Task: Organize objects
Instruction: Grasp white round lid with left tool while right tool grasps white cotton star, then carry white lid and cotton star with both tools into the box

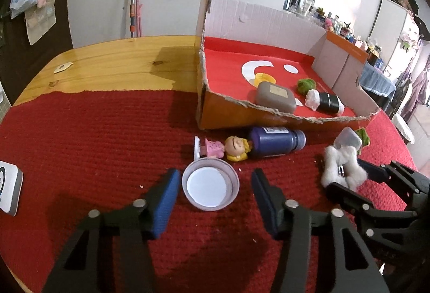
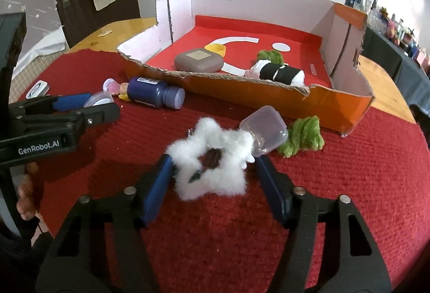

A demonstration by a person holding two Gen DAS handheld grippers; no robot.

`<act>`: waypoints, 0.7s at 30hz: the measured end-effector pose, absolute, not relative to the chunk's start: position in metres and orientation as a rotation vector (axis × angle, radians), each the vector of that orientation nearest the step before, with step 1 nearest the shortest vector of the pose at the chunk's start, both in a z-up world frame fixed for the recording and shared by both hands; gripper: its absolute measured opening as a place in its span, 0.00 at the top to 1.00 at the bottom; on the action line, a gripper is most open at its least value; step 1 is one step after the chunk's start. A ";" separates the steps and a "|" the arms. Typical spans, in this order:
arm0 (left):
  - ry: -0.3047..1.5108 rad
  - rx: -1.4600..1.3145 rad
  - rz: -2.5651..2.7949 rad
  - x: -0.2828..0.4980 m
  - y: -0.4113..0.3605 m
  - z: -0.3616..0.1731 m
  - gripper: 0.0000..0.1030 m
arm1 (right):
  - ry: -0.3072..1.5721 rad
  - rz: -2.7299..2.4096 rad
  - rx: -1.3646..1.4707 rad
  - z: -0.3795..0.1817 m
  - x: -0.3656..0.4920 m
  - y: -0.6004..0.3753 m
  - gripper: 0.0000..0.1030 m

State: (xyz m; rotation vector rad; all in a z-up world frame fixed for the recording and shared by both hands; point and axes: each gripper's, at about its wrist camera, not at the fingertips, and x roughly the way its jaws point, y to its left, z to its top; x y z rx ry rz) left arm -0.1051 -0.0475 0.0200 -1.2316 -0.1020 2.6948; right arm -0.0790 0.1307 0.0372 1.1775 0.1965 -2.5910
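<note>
A red mat (image 1: 94, 131) hides most of the tabletop (image 1: 121, 56). The torn box (image 2: 242, 89) holds earlier items. Left claw (image 1: 213, 189) stands released around a cup (image 1: 210, 187); right claw (image 2: 213, 177) straddles white fluff (image 2: 212, 156), only its left pad touching, its dark core indistinct.

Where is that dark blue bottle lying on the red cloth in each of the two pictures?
Left wrist view: the dark blue bottle lies right of center, just under the box's torn front edge.
Right wrist view: the bottle lies left of center, cap pointing right.
Shared landmark: the small doll, whose head touches the bottle's base.
</note>
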 end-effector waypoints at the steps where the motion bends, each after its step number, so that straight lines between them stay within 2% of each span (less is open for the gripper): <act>1: -0.105 -1.231 2.697 -0.105 -0.048 0.020 0.58 | 0.200 -2.590 1.177 0.037 -0.080 0.130 0.47; 4: -0.124 -1.229 2.692 -0.106 -0.050 0.020 0.59 | 0.189 -2.588 1.168 0.039 -0.080 0.131 0.55; 8: -0.127 -1.227 2.694 -0.105 -0.050 0.020 0.59 | 0.163 -2.586 1.159 0.041 -0.079 0.133 0.59; 21: -0.106 -1.168 2.705 -0.086 -0.039 0.041 0.59 | 0.079 -2.571 1.085 0.060 -0.066 0.142 0.62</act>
